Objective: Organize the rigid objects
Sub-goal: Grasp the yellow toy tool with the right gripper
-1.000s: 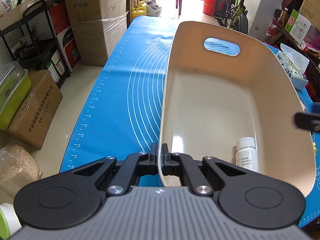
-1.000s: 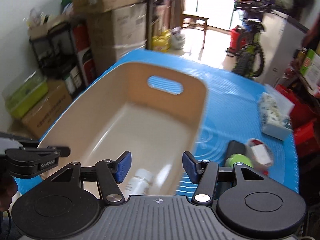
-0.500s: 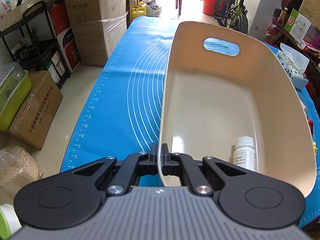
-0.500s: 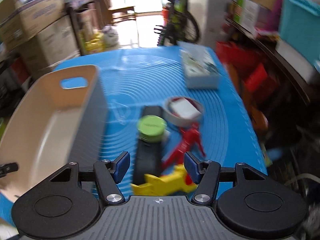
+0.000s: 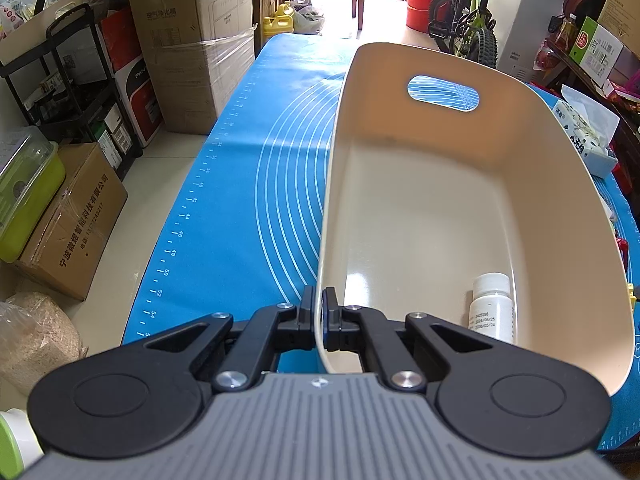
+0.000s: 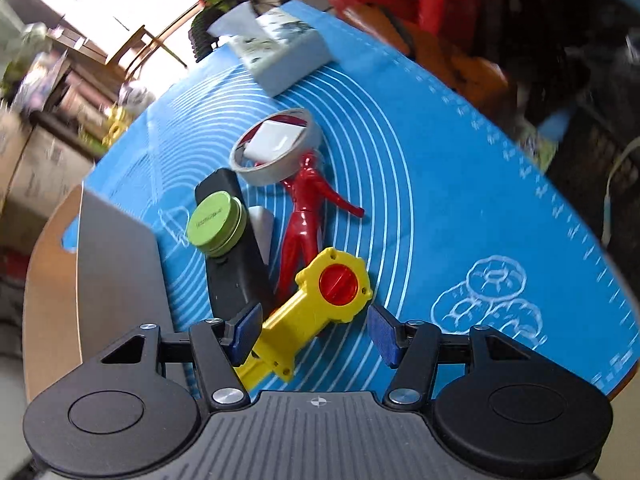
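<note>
On the blue mat [image 6: 420, 184], beside the beige bin's [image 5: 560, 184] grey outer wall, a yellow toy [image 6: 316, 308] lies with its long axis slanted: round red-capped head toward the mat's far edge, handle toward the camera. The right gripper [image 6: 314, 336] hangs over the handle, jaws apart, nothing pinched. The left gripper [image 5: 320, 316] is clamped on the bin's near rim; a white bottle [image 5: 492, 308] lies inside.
</note>
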`<state>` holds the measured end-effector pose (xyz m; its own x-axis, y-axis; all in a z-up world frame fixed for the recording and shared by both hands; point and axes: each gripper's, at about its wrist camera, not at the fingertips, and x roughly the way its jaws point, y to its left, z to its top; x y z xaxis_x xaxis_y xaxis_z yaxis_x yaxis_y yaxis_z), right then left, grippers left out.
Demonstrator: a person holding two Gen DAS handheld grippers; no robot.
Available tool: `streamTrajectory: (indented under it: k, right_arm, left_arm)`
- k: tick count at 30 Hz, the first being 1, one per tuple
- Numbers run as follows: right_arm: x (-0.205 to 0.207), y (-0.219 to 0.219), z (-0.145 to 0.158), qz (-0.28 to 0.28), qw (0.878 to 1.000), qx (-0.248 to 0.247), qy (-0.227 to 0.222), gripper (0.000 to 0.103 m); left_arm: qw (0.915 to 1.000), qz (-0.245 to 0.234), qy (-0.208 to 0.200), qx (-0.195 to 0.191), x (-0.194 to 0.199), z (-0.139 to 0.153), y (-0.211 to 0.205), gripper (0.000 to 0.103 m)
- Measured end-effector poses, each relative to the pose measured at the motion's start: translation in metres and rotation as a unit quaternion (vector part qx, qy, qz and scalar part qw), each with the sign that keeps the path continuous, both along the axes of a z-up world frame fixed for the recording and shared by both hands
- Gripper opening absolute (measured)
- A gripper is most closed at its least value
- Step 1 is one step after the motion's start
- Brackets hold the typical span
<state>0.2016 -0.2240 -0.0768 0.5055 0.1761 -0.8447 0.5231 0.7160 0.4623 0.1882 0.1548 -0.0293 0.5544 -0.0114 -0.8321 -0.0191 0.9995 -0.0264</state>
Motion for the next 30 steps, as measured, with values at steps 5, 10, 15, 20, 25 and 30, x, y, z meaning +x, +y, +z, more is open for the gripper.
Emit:
streamTrajectory:
  k: [5, 10, 15, 20, 25, 30]
  right_arm:
    - [-0.003, -0.009, -0.016, -0.046, 0.996, 0.071, 0.000, 0.062]
    - [-0.003, -0.015, -0.031, -0.087, 0.990, 0.111, 0.004, 0.059]
    - [-0.006, -0.017, -0.050, -0.114, 0.981, 0.158, 0.014, 0.056]
    - [-0.009, -0.018, -0.058, -0.124, 0.979, 0.160, 0.014, 0.037]
    - [-0.013, -0.021, -0.062, -0.125, 0.979, 0.161, 0.005, 0.034]
    - [-0.014, -0.014, -0.046, -0.091, 0.991, 0.099, -0.003, 0.034]
  left_arm:
    - [1.0000, 0.000, 0.000, 0.000, 0.000, 0.000, -0.001, 0.005]
    - [1.0000, 0.000, 0.000, 0.001, 0.000, 0.001, 0.001, 0.005]
    - [1.0000, -0.001, 0.000, 0.001, 0.000, 0.001, 0.001, 0.005]
    - [1.0000, -0.001, 0.000, 0.002, 0.000, 0.001, 0.000, 0.005]
    - [1.0000, 0.000, 0.000, 0.002, 0.000, 0.000, 0.001, 0.005]
    - [1.0000, 0.000, 0.000, 0.003, 0.001, 0.001, 0.001, 0.005]
